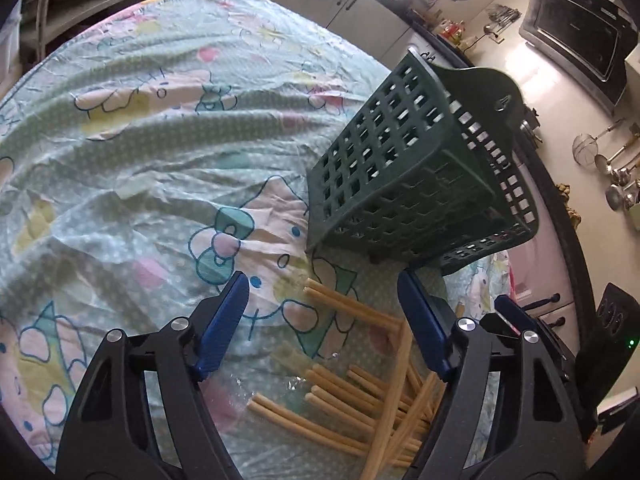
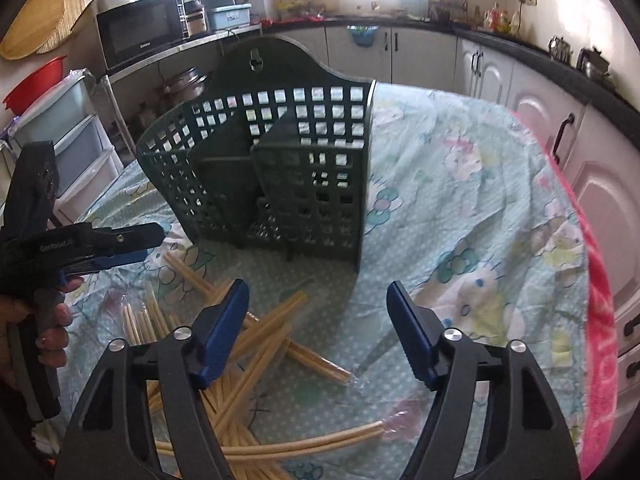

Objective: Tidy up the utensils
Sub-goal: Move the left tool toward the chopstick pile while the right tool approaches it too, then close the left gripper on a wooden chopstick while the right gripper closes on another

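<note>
Chopsticks point(image 2: 256, 344) scattered — caddy point(image 2: 280, 168) upright.

- I count one dark green utensil basket point(image 2: 304, 184) on my table.
- I see over a dozen loose chopsticks point(image 2: 256, 344); overlaps prevent an exact count.
- I run two grippers.
</note>
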Motion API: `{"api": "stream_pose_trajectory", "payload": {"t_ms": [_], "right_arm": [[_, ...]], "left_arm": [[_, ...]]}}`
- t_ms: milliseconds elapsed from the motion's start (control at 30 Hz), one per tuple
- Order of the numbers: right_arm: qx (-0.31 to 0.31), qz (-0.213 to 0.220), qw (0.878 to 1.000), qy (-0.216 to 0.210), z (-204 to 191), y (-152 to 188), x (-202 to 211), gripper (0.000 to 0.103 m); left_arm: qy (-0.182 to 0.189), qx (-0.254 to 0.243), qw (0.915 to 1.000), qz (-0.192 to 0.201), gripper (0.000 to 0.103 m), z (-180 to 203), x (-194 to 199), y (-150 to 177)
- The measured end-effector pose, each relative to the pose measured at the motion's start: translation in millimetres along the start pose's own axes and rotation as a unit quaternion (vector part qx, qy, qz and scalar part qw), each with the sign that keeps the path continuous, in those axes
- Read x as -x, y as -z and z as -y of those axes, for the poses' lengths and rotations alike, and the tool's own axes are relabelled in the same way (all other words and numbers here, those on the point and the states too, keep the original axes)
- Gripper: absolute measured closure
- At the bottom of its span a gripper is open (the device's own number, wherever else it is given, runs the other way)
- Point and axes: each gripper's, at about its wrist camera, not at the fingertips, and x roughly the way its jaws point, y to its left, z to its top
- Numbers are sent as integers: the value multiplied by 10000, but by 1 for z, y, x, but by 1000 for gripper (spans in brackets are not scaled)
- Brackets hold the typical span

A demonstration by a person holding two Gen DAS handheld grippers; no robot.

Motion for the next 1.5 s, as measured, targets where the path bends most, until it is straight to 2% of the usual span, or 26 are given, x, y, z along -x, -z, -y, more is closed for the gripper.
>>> {"api": "stream_pose_trajectory", "payload": {"t_ms": [67,133,400,533,733,967,1200,1500], "right_arm": [[-157,-119,9997,-119,5,-1,-7,44],[-315,-187,9991,-224,8,-3,-12,49],[-557,-401,9964,-505,18,-4,-24,87],[-445,-289,9972,-517,16,-6,-19,97],[-252,-22,9988,-425,11,-8,-9,98],[-168,165,9989,-414,8,-15,1,98],[-67,375,9983,-451,2,-23,16,99],[126,713,9959,-545,-12,-36,42,99]], "left_arm": [[8,68,9999,-83,43,-2,-6,-1],[-2,133,9999,-109,45,-5,-10,-3],[-67,146,9998,-85,61,-11,-15,-6],[-145,130,9998,-41,79,-16,-15,-3],[100,307,9995,-60,99,-25,-10,-2],[807,296,9963,-42,101,-15,2,1],[1139,243,9932,26,103,-9,16,3],[1312,-196,9900,485,103,23,52,-5]]}}
